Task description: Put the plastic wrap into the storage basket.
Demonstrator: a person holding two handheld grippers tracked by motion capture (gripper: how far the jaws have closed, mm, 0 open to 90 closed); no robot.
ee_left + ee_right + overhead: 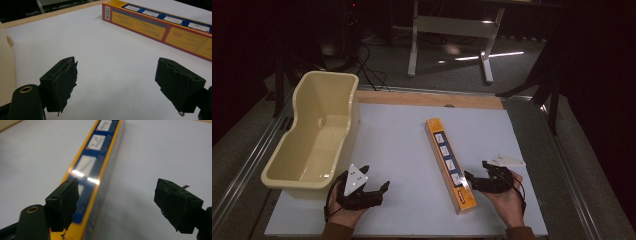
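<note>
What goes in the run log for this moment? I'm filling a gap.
left gripper: open, idle on table | right gripper: open beside long box | tub: empty

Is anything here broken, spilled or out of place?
Nothing is spilled. The long yellow box lies flat but slantwise on the white table, and the cream tub sits upright, looking empty. The one worn thing: black padding on the jaws of the left gripper and right gripper looks frayed and ragged at its edges.

overhead forward-down; gripper views close, sharing box
</note>
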